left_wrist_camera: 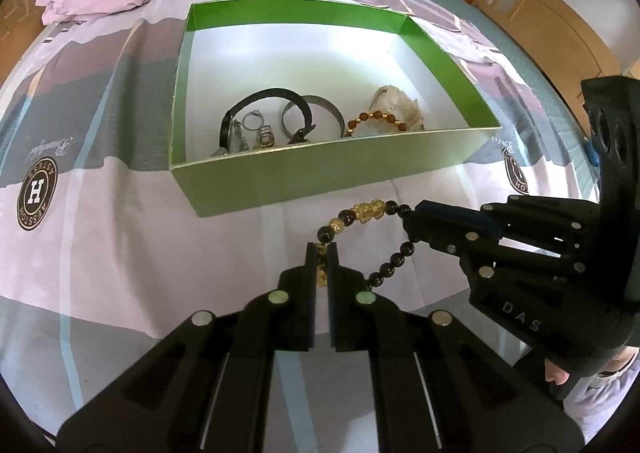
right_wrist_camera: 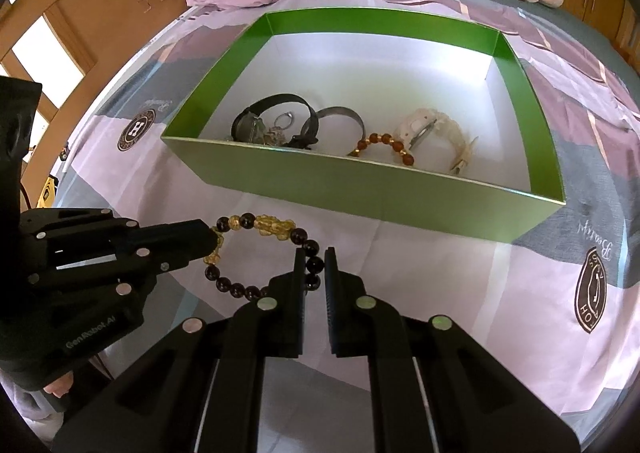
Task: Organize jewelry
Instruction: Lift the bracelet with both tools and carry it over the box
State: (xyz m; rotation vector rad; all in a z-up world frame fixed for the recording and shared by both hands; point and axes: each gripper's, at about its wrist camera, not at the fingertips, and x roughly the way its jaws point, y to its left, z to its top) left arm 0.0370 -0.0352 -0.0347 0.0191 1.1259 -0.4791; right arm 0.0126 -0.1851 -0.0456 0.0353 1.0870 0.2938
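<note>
- Holding the bracelet (left_wrist_camera: 362, 209) of black and gold beads between both tongs, over the bed (left_wrist_camera: 120, 237) and just short of the box (left_wrist_camera: 320, 181); not yet inside with the other pieces.
- Pinching a gold bead tight with the left tongs (left_wrist_camera: 321, 263). Straddling a run of black beads with the right tongs (right_wrist_camera: 311, 273), jaws narrow, yet with a sliver of gap beside the bead (so no telling whether clamped or merely cradling).
- Judging by looks: light, limp as a cord and probably strung on elastic, so bound to sag and swing from any single hold. Hard, glossy, round beads too, apt to roll or squirt out from flat pads.
- Best taken across a single bead or on the knobbly gold charm, pads square to it. Squeeze gently, and avoid pulling the two holds apart, lest the string snap and scatter beads over the bed.
- Shown only from the left wrist: the left pinch end-on, and the right tongs from the side, tip closed over the strand.
- Shown only from the right wrist: the whole loop laid out, the gap inside the right jaws and the left tip on the gold section. Also more of the pale watch (right_wrist_camera: 424, 129) in the box, half hidden behind the near wall in the other view.
</note>
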